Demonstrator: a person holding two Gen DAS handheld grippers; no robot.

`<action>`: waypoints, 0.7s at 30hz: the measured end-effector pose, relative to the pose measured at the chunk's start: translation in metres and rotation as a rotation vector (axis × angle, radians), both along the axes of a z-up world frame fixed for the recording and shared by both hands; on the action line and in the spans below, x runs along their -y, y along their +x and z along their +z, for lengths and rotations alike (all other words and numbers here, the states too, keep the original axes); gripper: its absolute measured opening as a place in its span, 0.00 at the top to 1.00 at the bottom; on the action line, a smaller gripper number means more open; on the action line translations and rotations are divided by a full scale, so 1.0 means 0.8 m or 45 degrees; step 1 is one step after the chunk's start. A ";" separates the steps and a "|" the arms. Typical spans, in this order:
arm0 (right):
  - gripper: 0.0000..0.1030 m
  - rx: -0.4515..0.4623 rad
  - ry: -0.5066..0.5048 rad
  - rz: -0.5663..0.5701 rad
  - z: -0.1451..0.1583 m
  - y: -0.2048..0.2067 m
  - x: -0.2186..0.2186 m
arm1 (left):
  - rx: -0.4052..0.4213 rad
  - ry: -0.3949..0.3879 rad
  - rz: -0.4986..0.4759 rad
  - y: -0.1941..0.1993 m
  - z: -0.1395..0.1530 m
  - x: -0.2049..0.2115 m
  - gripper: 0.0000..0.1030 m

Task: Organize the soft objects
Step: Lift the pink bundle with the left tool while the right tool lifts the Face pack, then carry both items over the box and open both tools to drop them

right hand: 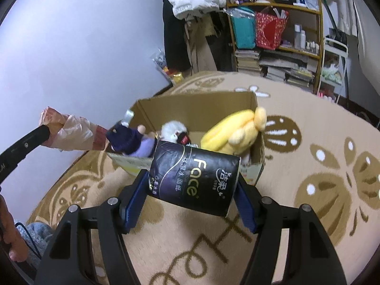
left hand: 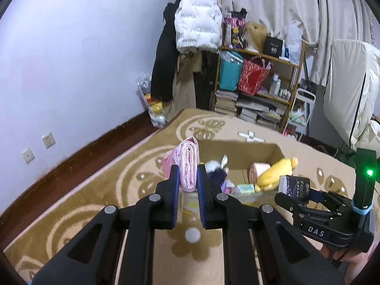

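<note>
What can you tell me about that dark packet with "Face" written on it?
The tissue pack is a soft, dark, glossy plastic-wrapped packet printed with "Face" and white characters, its wrap slightly creased. It is tilted and held off the rug, pinched at its two ends by the right tongs, in front of the cardboard box.

Your left jaws cover the lower part of the pink folded bag [left hand: 188, 166], and its bottom end cannot be seen. Beyond your right jaws, the dark tissue pack [right hand: 193, 181] hides the near wall of the cardboard box [right hand: 201, 105]. Small items under the yellow plush [right hand: 234, 131] are too blurred to identify.
</note>
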State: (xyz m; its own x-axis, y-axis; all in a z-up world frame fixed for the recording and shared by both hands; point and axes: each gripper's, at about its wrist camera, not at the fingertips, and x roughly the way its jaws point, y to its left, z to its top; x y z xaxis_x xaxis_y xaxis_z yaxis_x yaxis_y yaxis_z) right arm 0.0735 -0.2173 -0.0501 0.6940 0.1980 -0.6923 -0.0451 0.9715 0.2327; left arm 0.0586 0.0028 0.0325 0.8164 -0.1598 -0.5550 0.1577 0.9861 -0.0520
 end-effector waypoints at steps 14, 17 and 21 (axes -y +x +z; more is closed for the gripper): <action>0.30 0.149 -0.043 0.020 0.036 0.028 -0.003 | 0.176 -0.011 -0.060 0.043 0.053 0.019 0.87; 0.30 0.161 -0.055 0.021 0.037 0.040 -0.002 | 0.181 -0.012 -0.074 0.051 0.052 0.027 0.87; 0.30 0.163 -0.101 0.039 0.034 0.056 -0.009 | 0.166 -0.010 -0.105 0.063 0.044 0.035 0.87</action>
